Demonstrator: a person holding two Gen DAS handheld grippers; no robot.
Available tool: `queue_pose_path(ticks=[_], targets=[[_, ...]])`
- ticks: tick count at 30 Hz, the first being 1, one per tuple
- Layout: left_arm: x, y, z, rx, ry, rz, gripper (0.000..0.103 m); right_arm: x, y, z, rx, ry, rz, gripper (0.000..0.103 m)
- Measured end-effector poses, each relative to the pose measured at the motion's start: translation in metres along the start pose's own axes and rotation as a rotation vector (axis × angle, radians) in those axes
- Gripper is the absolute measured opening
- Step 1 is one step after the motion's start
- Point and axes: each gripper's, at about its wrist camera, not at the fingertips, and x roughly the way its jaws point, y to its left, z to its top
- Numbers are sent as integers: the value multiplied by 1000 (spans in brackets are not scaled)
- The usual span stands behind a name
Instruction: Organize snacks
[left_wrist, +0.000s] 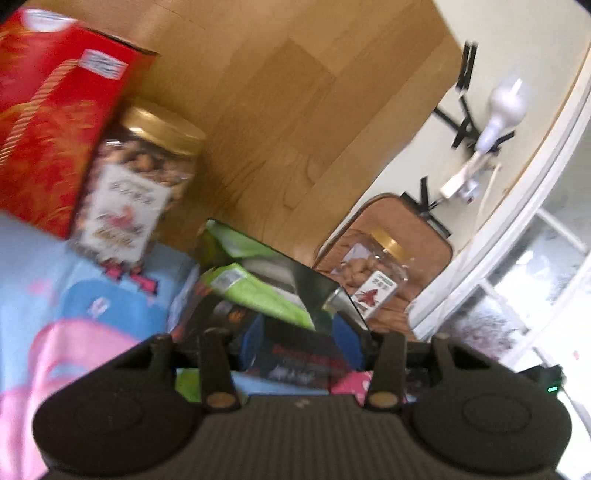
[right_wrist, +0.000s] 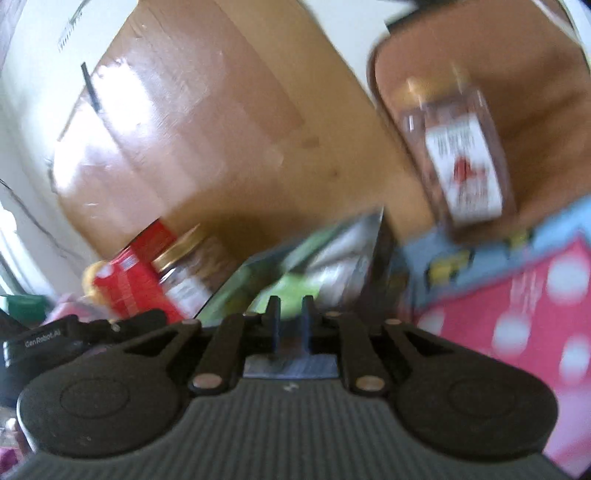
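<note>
Both claws, left (left_wrist: 295, 354) and right (right_wrist: 290, 325), stand released (blurred) just behind green snack packets (left_wrist: 258, 291).

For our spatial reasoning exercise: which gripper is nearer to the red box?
Left. The red box looms close, ahead and to the left of the left gripper. From the right gripper it looks small and far off to the left.

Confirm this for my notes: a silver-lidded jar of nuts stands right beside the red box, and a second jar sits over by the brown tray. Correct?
Not quite. The lid on the jar of nuts beside the red box is gold, not silver; the left wrist view shows it. The second jar does sit by the brown tray.
</note>
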Motion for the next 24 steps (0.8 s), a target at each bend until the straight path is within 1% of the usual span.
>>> queue_pose_path(ticks=[2, 5, 7, 8, 10, 12, 14, 16, 17, 19, 22, 23, 24], targets=[[-28, 12, -11, -10, -22, 22, 44, 1, -1, -20, 49, 73, 35, 16], [-53, 32, -20, -28, -31, 114, 44, 20, 7, -39, 85, 183, 60, 16], [-59, 45, -22, -72, -17, 151, 44, 37, 14, -45, 112, 240, 61, 17], [-59, 52, -23, -97, -10, 165, 44, 45, 17, -48, 131, 271, 66, 19], [-56, 60, -23, -117, 1, 172, 47, 57, 23, -52, 165, 308, 63, 21], [-49, 65, -23, -112, 12, 180, 47, 61, 31, -54, 170, 315, 64, 23], [-32, 66, -20, -97, 41, 176, 47, 63, 38, -56, 170, 327, 55, 24], [-18, 67, -19, -91, 70, 172, 48, 63, 43, -56, 150, 340, 28, 24], [-8, 67, -17, -87, 86, 162, 49, 61, 45, -56, 140, 343, 15, 24], [8, 67, -16, -82, 111, 154, 57, 59, 46, -54, 128, 333, -19, 24], [22, 69, -22, -98, 157, 147, 57, 57, 39, -49, 113, 290, -80, 35], [21, 68, -25, -87, 143, 146, 58, 56, 36, -45, 107, 265, -110, 44], [21, 66, -27, -73, 142, 146, 58, 58, 33, -42, 92, 236, -137, 47]])
